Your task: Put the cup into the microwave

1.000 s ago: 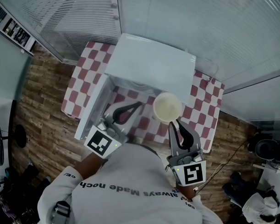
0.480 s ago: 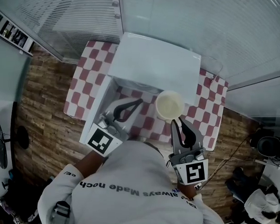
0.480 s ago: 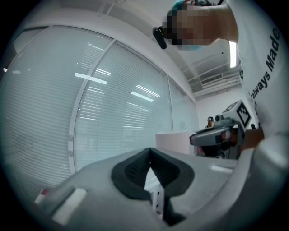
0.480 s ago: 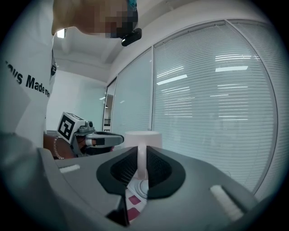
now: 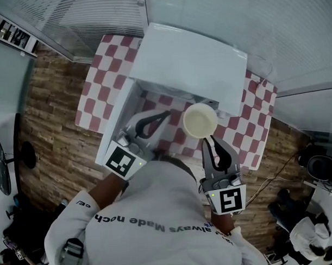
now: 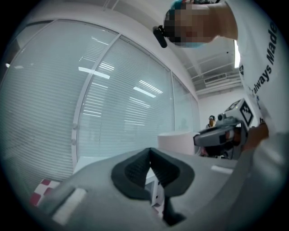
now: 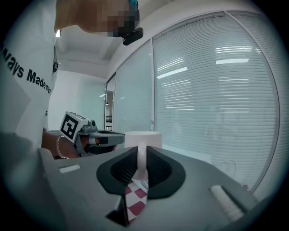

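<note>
Right gripper view: right gripper (image 7: 141,168) clamped on handle of cup (image 7: 142,139); cup body just ahead of jaws. Microwave (image 5: 192,68) beyond cup. Left gripper (image 6: 151,168) closed, empty. Cup likely rigid, light, breakable; handle grip adequate, keep upright.

Head view looks steeply down; both gripper views show the cup (image 7: 142,138).

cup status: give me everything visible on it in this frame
The cup is a plain cream-white mug that looks like glazed ceramic. It is upright, with nothing visible inside. Its handle is clamped between the jaws of the right gripper, and nothing else touches it. It hangs above the red-and-white checked cloth, at the front of the white microwave, not yet inside.
</note>
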The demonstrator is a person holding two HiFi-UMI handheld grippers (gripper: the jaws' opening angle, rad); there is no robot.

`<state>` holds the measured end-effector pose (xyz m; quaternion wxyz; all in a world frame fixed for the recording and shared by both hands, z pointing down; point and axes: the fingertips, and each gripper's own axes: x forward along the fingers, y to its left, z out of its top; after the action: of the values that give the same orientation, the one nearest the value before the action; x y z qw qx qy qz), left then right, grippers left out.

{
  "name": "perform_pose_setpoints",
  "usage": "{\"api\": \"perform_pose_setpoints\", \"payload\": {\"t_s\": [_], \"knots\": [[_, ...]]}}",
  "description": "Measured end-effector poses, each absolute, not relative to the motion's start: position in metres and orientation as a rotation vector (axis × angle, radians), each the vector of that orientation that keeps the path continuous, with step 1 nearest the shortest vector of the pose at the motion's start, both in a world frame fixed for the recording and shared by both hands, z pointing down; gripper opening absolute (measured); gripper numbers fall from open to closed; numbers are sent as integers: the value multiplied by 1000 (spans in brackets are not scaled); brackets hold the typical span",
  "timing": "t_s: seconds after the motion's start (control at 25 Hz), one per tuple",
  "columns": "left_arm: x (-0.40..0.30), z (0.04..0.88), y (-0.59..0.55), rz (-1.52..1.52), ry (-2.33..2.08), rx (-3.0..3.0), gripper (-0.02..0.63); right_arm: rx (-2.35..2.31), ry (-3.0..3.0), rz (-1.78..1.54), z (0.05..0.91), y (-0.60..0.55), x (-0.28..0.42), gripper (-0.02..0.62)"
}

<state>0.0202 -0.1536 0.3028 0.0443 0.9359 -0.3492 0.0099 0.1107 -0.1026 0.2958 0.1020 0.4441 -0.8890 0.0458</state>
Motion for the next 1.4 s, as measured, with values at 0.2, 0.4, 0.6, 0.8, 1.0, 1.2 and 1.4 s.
{"api": "perform_pose_setpoints", "payload": {"t_s": [0.2, 0.4, 0.6, 0.8, 1.0, 1.2, 1.4], "knots": [[13, 325, -157, 49, -1064, 2844, 5, 1294, -2611, 158, 317, -105, 101, 43], [10, 348, -156, 64, -1049, 2831, 5, 1330, -2615, 206, 335, -107, 92, 43], [5, 367, -158, 61, -1046, 2815, 5, 1310, -2589, 217, 362, -106, 86, 43], [0, 384, -158, 69, -1041, 2805, 5, 1341, -2574, 245, 381, -108, 81, 43], [-3, 402, -161, 89, -1048, 2794, 5, 1358, -2562, 253, 399, -112, 77, 43], [-5, 418, -169, 103, -1076, 2792, 5, 1358, -2544, 260, 422, -117, 75, 43], [-3, 437, -176, 117, -1090, 2784, 5, 1393, -2543, 265, 441, -129, 76, 43]]}}
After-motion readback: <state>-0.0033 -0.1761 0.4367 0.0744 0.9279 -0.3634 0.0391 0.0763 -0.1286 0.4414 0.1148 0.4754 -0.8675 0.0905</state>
